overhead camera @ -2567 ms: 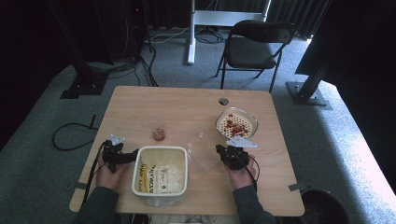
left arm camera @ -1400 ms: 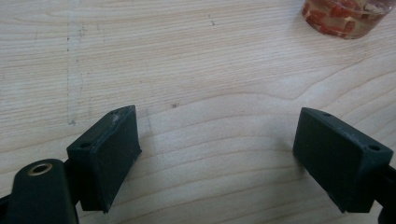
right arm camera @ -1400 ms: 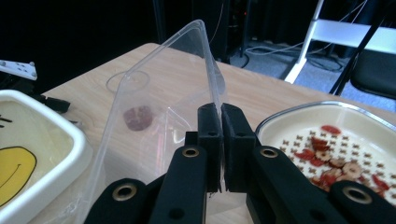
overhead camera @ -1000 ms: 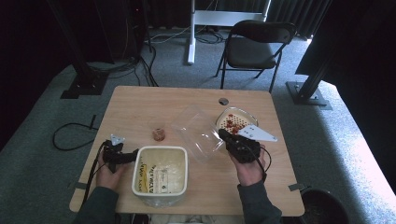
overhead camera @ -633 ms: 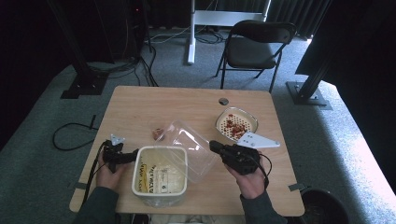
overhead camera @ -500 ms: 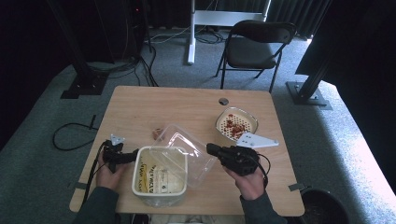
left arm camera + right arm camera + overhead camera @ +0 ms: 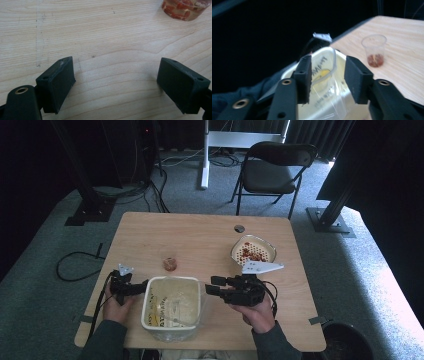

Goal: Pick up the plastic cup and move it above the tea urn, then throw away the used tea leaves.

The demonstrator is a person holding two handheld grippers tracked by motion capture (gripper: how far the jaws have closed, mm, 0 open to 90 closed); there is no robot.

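Observation:
A white plastic tub (image 7: 171, 306) with a printed label stands at the table's front edge, and a clear lid (image 7: 180, 292) lies on top of it. My right gripper (image 7: 215, 285) points left at the tub's right side. Its jaws have just been opening. In the right gripper view the lid's rim (image 7: 332, 70) passes between the parted pads (image 7: 305, 75) without being pressed. My left gripper (image 7: 139, 289) rests beside the tub's left wall, open. In the left gripper view it (image 7: 120, 82) has bare wood between its jaws.
A small clear cup (image 7: 170, 264) with red bits stands behind the tub, also in both gripper views (image 7: 374, 50) (image 7: 185, 8). A white bowl (image 7: 253, 251) of red pieces sits at the right. A chair (image 7: 275, 165) stands beyond the table, a dark bin (image 7: 347, 342) at the front right.
The right gripper carried the clear lid leftward from near the bowl onto the tub, then opened and let it go. The left gripper stayed put.

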